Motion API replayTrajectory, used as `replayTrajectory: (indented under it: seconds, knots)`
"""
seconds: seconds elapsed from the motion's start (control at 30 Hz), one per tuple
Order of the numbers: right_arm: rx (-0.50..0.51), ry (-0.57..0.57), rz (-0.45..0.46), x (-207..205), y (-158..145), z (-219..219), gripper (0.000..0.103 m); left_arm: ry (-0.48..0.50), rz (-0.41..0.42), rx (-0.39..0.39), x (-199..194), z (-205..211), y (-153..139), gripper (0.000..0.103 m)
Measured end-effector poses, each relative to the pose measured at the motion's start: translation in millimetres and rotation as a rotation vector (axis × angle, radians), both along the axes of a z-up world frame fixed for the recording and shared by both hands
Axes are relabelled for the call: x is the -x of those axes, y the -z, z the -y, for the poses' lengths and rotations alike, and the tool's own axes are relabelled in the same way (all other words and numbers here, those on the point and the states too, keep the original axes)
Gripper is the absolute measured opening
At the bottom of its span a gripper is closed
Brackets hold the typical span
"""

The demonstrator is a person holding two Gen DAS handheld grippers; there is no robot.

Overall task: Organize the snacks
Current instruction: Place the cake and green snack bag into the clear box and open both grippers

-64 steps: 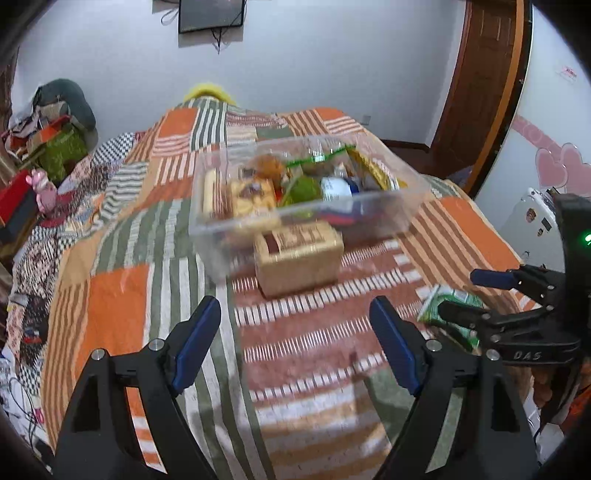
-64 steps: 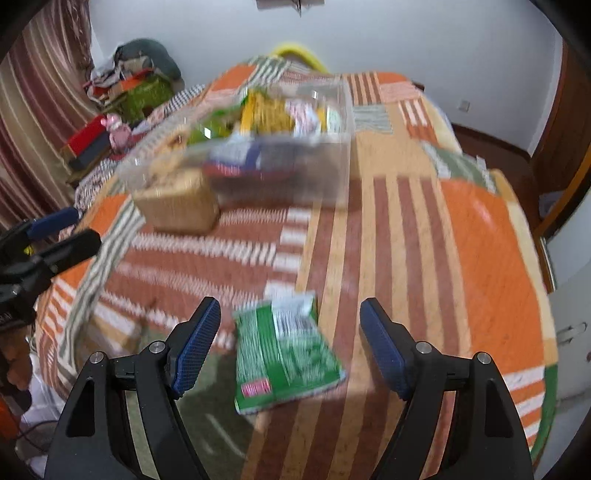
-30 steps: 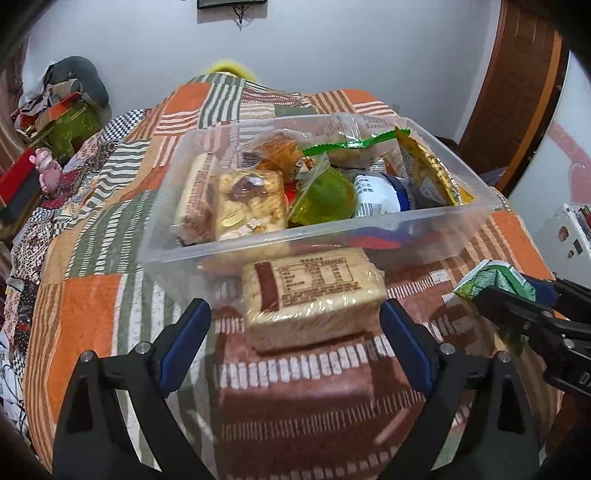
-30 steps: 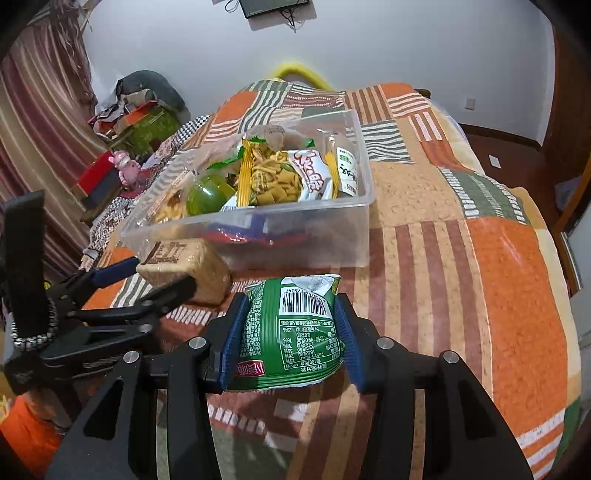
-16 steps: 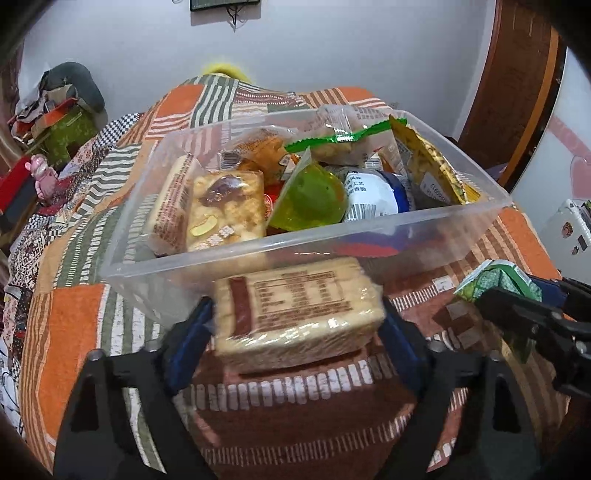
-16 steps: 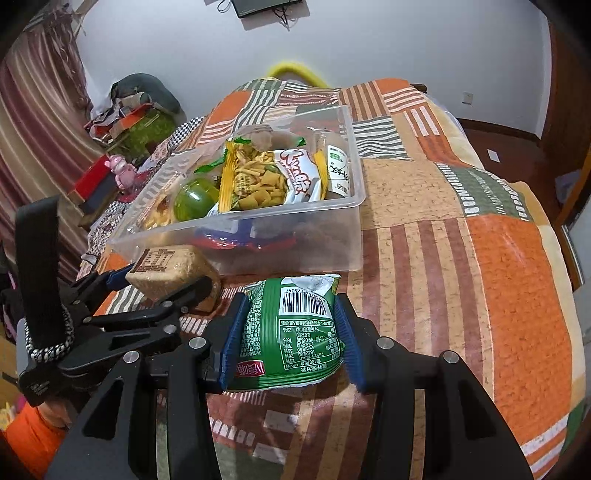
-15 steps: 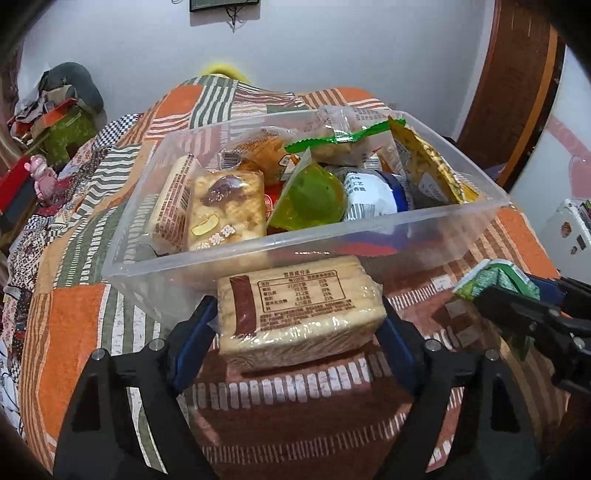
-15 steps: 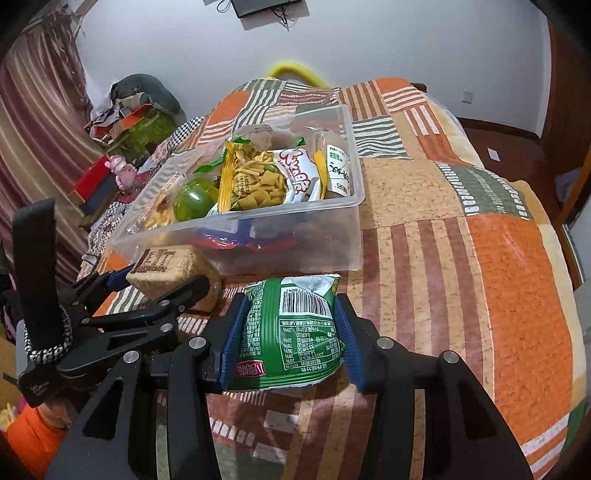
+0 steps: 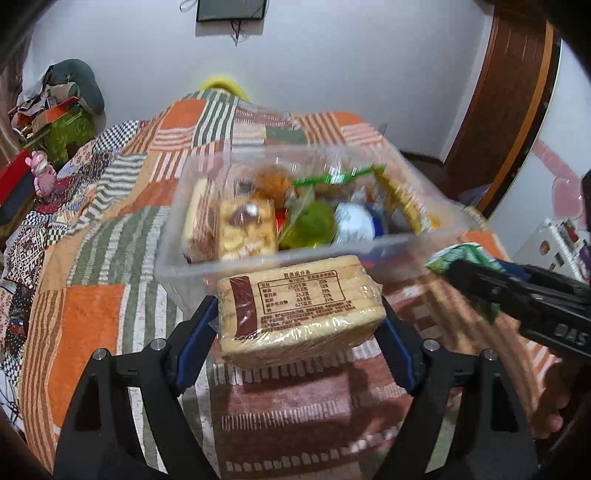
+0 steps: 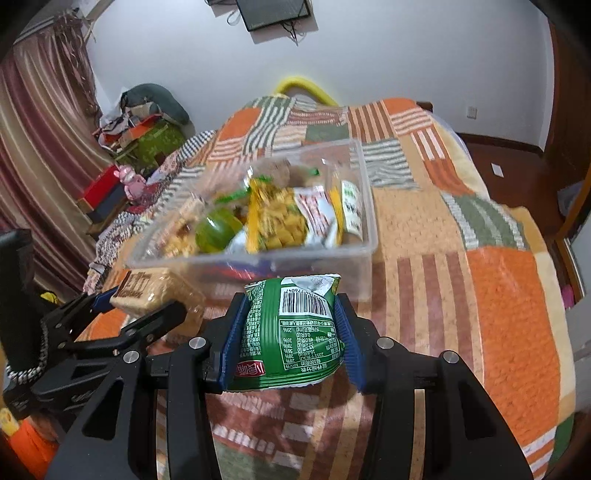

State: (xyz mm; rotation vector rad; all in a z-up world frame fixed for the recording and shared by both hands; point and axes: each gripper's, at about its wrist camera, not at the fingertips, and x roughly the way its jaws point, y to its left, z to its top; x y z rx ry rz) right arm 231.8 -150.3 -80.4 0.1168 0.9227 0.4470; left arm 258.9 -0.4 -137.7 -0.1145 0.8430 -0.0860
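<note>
Left gripper is clamping the biscuit pack by its short sides, label up, just in front of the clear bin. Right gripper is squeezing the green snack bag at mid-body, likely so both clear the rim and drop in among the other snacks.

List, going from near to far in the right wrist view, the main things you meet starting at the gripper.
right gripper → green snack bag → clear plastic bin → yellow hoop → wall screen
</note>
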Motion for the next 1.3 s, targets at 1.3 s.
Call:
replayTrajectory:
  seconds: [1.3]
  knots:
    - [0.065, 0.048, 0.078, -92.4, 1.3, -29.9, 0.044, -0.078, 0.083, 0.027, -98.3, -27.9, -20.5, 0.082]
